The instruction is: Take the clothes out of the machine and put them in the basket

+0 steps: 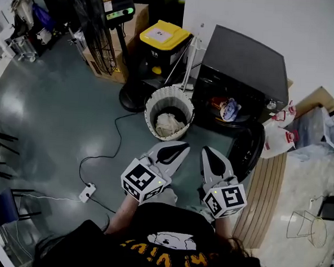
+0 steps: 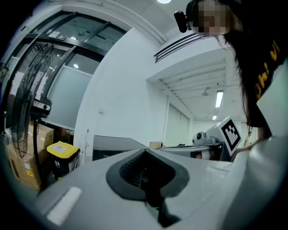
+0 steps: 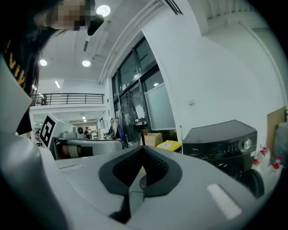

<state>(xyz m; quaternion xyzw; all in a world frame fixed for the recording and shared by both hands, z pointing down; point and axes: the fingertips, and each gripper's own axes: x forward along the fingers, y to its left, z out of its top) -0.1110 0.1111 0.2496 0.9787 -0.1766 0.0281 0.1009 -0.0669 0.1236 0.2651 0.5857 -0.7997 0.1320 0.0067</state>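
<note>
A black washing machine (image 1: 244, 67) stands against the wall with its round door (image 1: 248, 149) swung open toward me. Red and white-blue clothes (image 1: 228, 108) lie in the drum mouth. A white slatted basket (image 1: 152, 101) sits on the floor just left of the machine, with a pale cloth (image 1: 168, 124) inside. My left gripper (image 1: 180, 146) is shut and empty, held close to my body, pointing at the basket. My right gripper (image 1: 207, 151) is shut and empty too, just short of the door. The right gripper view shows the machine (image 3: 222, 139) beyond the jaws.
A standing fan (image 1: 100, 30), cardboard boxes and a yellow-lidded bin (image 1: 164, 34) stand behind the basket. Detergent bottles (image 1: 279, 137) sit right of the machine, beside a wooden panel (image 1: 268, 193). A cable and power strip (image 1: 87, 193) lie on the floor at the left.
</note>
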